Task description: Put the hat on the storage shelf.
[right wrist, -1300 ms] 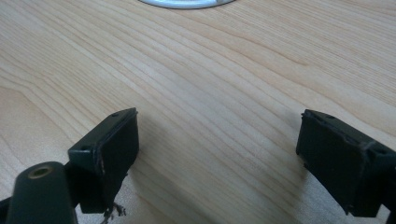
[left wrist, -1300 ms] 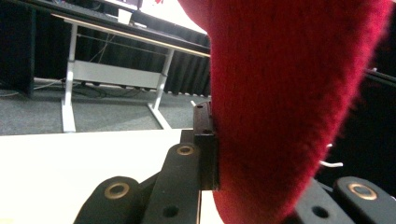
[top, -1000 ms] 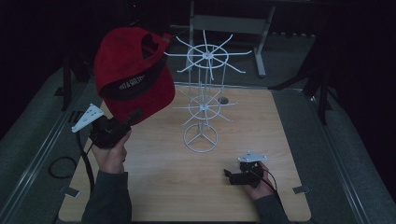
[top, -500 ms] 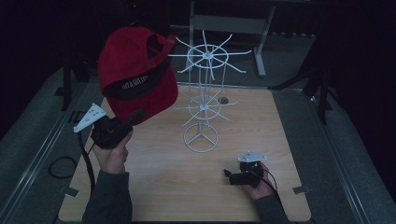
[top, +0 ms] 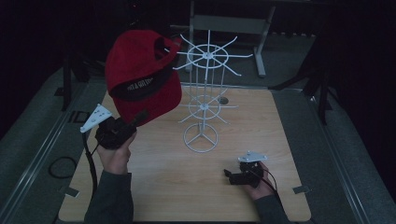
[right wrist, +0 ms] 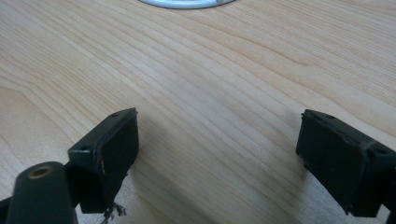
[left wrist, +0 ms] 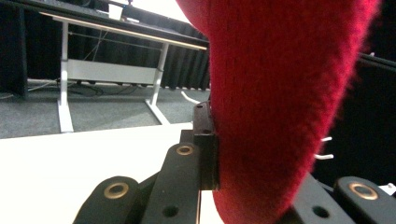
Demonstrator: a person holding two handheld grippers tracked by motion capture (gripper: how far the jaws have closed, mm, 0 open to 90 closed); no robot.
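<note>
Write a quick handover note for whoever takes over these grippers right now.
Left gripper: shut on the brim of the red cap, held up in the air beside the white wire rack.
Right gripper: open, holding nothing, low over the wooden table in front of the rack's round base.
Done: cap gripped and lifted.
Left: the cap is not yet on any of the rack's arms; hanging it there looks like the next step.

Red cap (top: 142,74) (black band inside), held upright by its brim, beside white wire rack (top: 205,100).
</note>
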